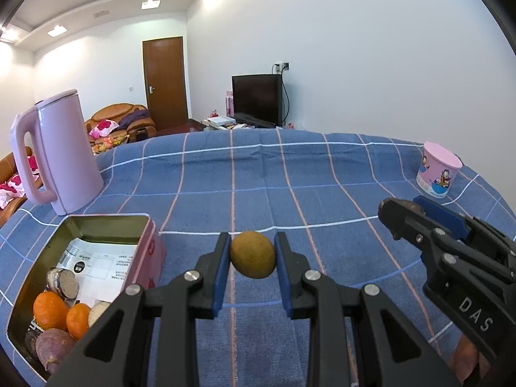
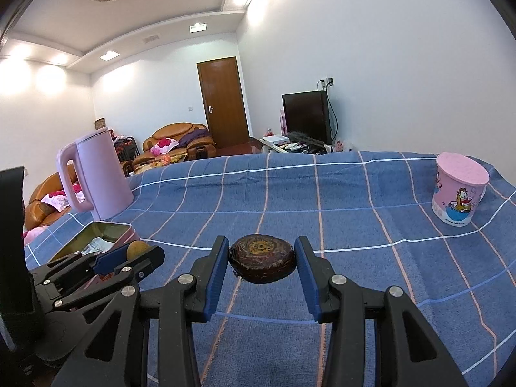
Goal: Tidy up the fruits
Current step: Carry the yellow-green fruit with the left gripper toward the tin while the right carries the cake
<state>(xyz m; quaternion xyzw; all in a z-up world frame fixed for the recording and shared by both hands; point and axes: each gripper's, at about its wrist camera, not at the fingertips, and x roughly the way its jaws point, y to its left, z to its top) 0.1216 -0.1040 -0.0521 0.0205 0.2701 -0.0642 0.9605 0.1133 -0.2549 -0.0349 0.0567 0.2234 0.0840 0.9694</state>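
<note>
My left gripper point(image 1: 252, 254) is shut on a greenish-brown kiwi point(image 1: 252, 259), held above the blue checked cloth. An open pink tin point(image 1: 148, 225) lies at its left, holding two oranges point(image 1: 50, 310), a purple fruit point(image 1: 54, 348), cut pieces and a paper sheet. My right gripper point(image 2: 262, 259) is shut on a dark brown round slice point(image 2: 262, 262), held above the cloth. In the right wrist view the left gripper point(image 2: 135, 256) with the kiwi point(image 2: 135, 249) is at the left, next to the tin point(image 2: 93, 237). In the left wrist view the right gripper point(image 1: 403, 213) is at the right.
A pink kettle point(image 1: 61, 154) stands at the back left of the table, behind the tin. A pink cartoon cup point(image 1: 437, 169) stands at the far right. The blue checked cloth point(image 1: 258, 177) covers the table. A room with sofa, door and TV lies beyond.
</note>
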